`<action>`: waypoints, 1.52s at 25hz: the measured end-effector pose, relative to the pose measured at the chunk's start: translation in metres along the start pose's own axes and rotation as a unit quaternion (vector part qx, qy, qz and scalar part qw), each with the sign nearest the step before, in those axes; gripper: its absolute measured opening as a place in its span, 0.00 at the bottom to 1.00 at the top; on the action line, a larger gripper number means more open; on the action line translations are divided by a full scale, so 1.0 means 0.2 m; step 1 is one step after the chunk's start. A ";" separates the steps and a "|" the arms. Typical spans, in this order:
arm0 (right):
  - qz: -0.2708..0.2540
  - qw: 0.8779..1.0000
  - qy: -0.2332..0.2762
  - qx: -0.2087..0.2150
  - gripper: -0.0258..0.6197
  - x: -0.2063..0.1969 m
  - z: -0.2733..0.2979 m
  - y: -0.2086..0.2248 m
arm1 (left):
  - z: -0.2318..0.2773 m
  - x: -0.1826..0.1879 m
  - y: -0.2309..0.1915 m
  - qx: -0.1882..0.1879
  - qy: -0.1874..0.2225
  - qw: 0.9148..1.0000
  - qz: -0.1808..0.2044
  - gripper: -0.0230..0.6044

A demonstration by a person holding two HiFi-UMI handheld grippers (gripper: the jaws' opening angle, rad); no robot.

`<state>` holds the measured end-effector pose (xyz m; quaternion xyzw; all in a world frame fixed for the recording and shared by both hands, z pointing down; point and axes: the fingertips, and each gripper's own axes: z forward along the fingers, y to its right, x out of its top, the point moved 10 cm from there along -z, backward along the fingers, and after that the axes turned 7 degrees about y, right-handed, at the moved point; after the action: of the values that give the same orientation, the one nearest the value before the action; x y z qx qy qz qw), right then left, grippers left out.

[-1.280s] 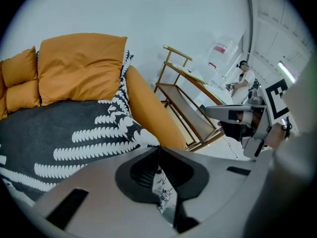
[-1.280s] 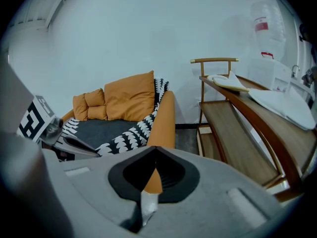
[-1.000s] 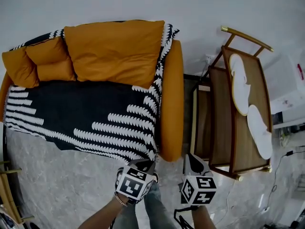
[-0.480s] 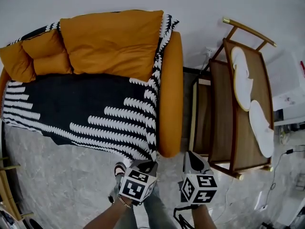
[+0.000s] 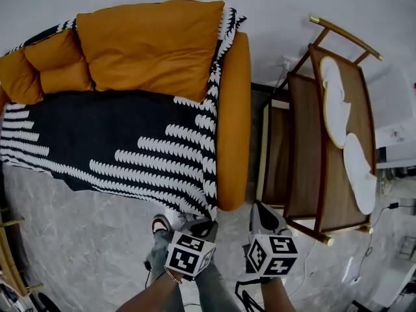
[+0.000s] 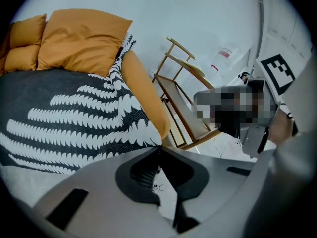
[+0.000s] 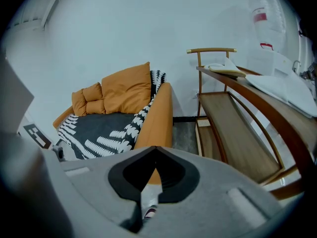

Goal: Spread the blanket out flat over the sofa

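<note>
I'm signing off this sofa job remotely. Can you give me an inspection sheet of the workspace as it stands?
Surface: sofa, orange, seat covered.
Job's things: blanket spread over the seat, front edge hanging toward the floor, one strip running up behind the cushions.
Clutter: cushions piled against the backrest, on the blanket.
Tongs: left tongs shut, empty; right tongs shut, empty; both clear of the sofa.
Cables: cable on the floor right of the rack.
Surroundings: wooden rack beside the sofa, two white flat things on it; white wall.
</note>
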<state>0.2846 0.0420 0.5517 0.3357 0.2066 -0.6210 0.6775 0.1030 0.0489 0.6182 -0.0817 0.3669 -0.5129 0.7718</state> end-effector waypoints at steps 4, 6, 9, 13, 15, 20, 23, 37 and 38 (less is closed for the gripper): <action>-0.001 1.000 -0.004 0.000 0.05 -0.01 0.02 0.01 | 0.02 -0.04 -0.01 -0.004 0.003 1.000 -0.005 0.07; -0.001 1.000 -0.007 0.001 0.05 -0.01 0.03 0.01 | 0.04 -0.05 -0.02 -0.005 0.003 1.000 -0.008 0.07; -0.001 1.000 -0.010 0.002 0.05 -0.02 0.04 0.02 | 0.05 -0.07 -0.03 -0.008 0.001 1.000 -0.010 0.07; -0.003 1.000 -0.014 0.004 0.05 -0.03 0.06 0.03 | 0.08 -0.10 -0.05 -0.011 -0.001 1.000 -0.012 0.07; -0.004 1.000 -0.014 0.006 0.05 -0.03 0.07 0.03 | 0.10 -0.12 -0.05 -0.013 0.000 1.000 -0.015 0.07; -0.007 1.000 -0.013 0.008 0.05 -0.04 0.10 0.02 | 0.15 -0.16 -0.10 -0.014 0.005 1.000 -0.020 0.07; -0.011 1.000 -0.017 0.009 0.05 -0.05 0.12 0.01 | 0.16 -0.20 -0.13 -0.015 0.007 1.000 -0.026 0.07; -0.013 1.000 -0.024 0.010 0.05 -0.03 0.16 -0.05 | 0.15 -0.21 -0.18 -0.029 0.006 0.998 -0.054 0.07; -0.013 1.000 -0.022 0.010 0.05 -0.04 0.17 -0.05 | 0.15 -0.21 -0.19 -0.028 0.007 0.998 -0.053 0.07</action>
<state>0.2686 0.0234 0.5772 0.3257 0.1896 -0.6391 0.6704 0.0865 0.0590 0.6795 -0.1193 0.3817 -0.5428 0.7385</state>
